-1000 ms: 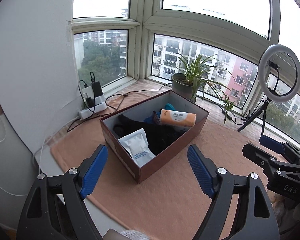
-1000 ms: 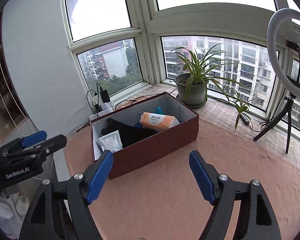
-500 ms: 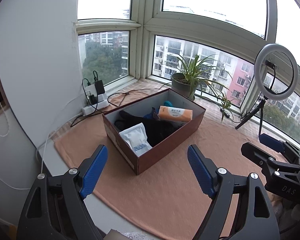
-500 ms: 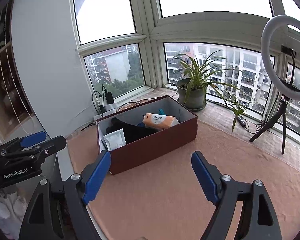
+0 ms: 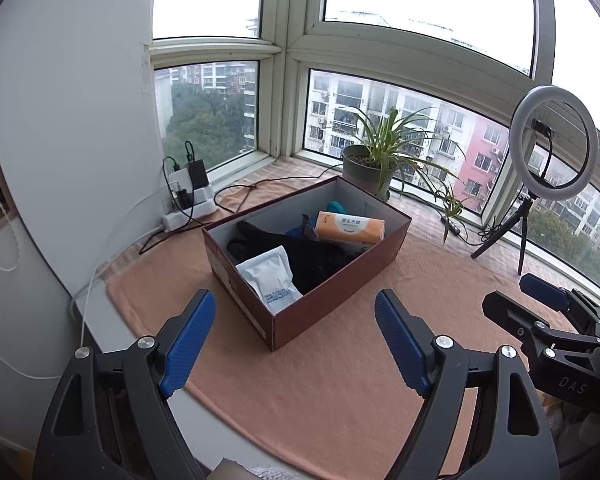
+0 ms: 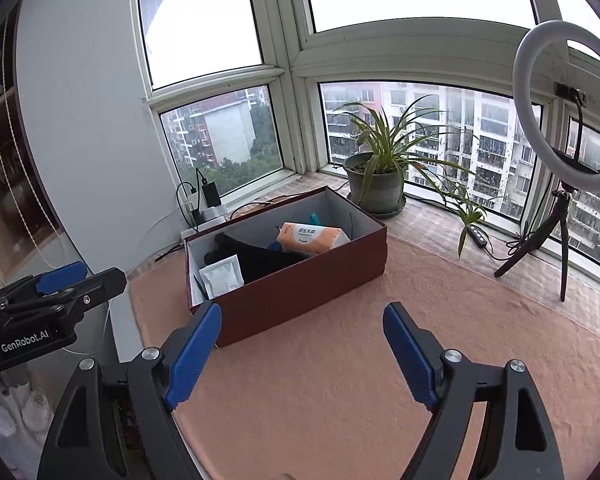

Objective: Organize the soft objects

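Item: brown cardboard box (image 5: 340, 280), lid off, standing on a peach cloth (image 5: 340, 380) that covers the window ledge. Contents, as far as can be seen: a white flat packet (image 5: 270, 278) leaning at the near end; a heap of black fabric (image 5: 312, 256) through the middle; an orange tissue pack (image 5: 350, 226) lying across the far end; a scrap of blue fabric (image 5: 296, 232) and something teal (image 5: 334, 206) tucked behind, both too hidden to identify. Every soft thing in view lies inside the box; none shows loose on the cloth around it. Left gripper (image 5: 296, 342): jaws spread wide, nothing between them, held well short of the box and above the cloth. Right gripper (image 6: 302, 350): likewise wide apart and empty, near the box's long side but clear of it. Status, by judgement: the gathering looks largely or wholly complete, with both tools idle and pulled away from the box; what may remain is only tidying the contents, which sit in a loose jumble. Surroundings: potted plant (image 5: 370, 164) just behind the box, ring light (image 5: 554, 148) on a small tripod to the right, power strip (image 5: 190, 210) with chargers by the wall.
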Demonstrator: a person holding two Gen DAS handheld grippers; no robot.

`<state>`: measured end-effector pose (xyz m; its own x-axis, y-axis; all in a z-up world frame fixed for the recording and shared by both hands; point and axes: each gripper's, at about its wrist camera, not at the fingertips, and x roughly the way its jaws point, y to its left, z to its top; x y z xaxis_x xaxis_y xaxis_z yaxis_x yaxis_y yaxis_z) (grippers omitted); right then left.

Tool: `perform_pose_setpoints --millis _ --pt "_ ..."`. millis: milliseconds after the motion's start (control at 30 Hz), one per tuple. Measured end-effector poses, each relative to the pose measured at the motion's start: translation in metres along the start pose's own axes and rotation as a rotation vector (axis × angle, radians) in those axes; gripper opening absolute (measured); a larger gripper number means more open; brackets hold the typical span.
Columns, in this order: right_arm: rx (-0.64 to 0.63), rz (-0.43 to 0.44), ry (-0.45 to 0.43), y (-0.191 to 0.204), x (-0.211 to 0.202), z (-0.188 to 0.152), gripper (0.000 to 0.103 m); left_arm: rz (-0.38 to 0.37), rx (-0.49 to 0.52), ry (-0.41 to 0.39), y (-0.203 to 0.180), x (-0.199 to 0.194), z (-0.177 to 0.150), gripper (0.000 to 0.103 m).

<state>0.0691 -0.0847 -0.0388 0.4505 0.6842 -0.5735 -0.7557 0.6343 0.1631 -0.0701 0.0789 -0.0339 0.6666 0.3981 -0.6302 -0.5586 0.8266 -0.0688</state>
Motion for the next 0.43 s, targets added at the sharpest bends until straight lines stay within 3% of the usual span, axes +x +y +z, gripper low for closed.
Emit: perform_pose_setpoints --millis 433 --pt "0.008 -0.008 0.021 -0.0025 0.0054 -0.0045 0.080 -0.013 0.009 0.007 -0.0004 0.0076 -0.0005 0.082"
